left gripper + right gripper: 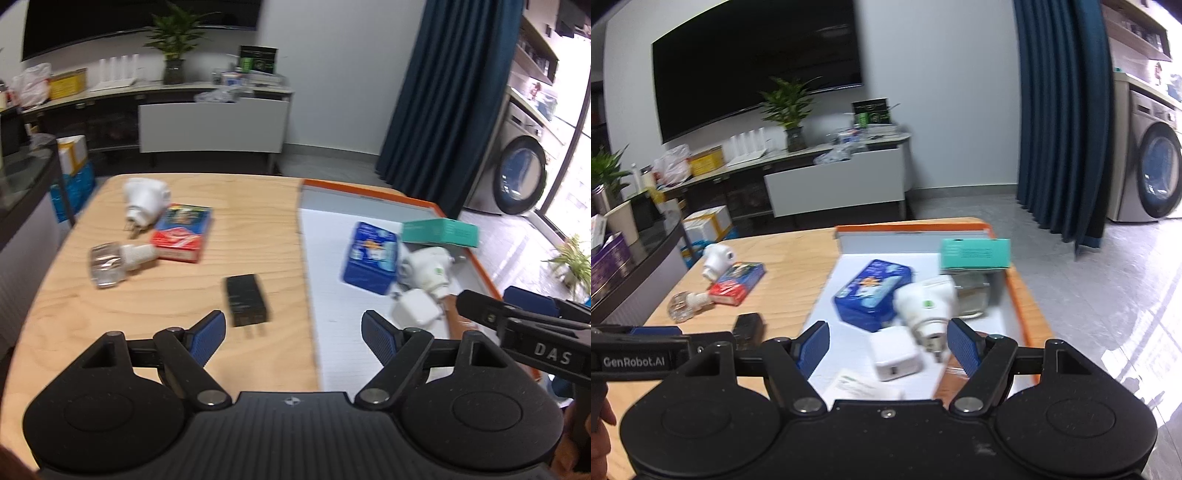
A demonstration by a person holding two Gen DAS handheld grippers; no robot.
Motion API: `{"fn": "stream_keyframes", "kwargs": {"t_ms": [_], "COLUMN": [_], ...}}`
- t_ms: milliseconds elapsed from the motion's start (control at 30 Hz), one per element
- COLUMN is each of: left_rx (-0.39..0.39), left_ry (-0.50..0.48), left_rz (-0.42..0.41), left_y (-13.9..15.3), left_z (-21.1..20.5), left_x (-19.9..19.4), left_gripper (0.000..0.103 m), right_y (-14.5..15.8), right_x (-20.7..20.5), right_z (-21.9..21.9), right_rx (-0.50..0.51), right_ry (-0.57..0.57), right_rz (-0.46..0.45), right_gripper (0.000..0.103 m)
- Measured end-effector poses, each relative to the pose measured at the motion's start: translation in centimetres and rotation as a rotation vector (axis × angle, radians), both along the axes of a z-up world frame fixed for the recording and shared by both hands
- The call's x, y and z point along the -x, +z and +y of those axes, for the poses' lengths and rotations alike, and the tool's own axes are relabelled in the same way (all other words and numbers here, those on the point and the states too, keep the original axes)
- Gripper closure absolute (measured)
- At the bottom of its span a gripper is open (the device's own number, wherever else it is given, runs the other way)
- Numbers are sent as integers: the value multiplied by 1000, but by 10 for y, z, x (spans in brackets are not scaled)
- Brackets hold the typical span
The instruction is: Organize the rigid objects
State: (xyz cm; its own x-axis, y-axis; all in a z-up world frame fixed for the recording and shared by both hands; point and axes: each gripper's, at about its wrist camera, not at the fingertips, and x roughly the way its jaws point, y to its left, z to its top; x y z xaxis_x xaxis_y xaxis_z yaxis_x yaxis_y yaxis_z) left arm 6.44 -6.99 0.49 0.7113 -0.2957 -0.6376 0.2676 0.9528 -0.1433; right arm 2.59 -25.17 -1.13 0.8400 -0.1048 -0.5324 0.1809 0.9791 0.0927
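On the counter (207, 302), outside the tray (369, 190), four things remain: a black charger (246, 300), a red box (183, 232), a white plug (144, 201) and a clear bottle (110, 263). Both hand-held grippers, left (293, 328) and right (888, 345), stand open and empty. The charger, nearest the left one, looks light, hard and smooth-sided (likely a bit slippery), so it is best pinched across its flat sides, clear of the prongs. The bottle looks fragile and prone to roll; its white neck seems the safer hold. The box is stiff enough to take across its short width.
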Motion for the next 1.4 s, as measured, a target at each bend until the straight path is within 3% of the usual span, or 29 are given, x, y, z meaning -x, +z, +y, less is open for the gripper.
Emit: {"fn": "stream_keyframes", "kwargs": {"t_ms": [600, 933, 1267, 1400], "left_rx": [-17, 4, -69, -129], "left_ry": [136, 114, 155, 81], "left_rz": [4, 24, -3, -29], "left_y": [-3, -12, -19, -23], "left_z": [77, 66, 95, 112], "left_x": [-12, -20, -49, -73], "left_gripper": [18, 17, 12, 7], "right_y": [-3, -5, -11, -13], "right_x": [-32, -37, -46, -51], "right_z": [72, 73, 71, 76], "right_rx": [37, 41, 29, 40], "right_ry": [173, 169, 170, 182], "right_rz": [41, 46, 59, 66], "right_gripper": [17, 17, 16, 16]}}
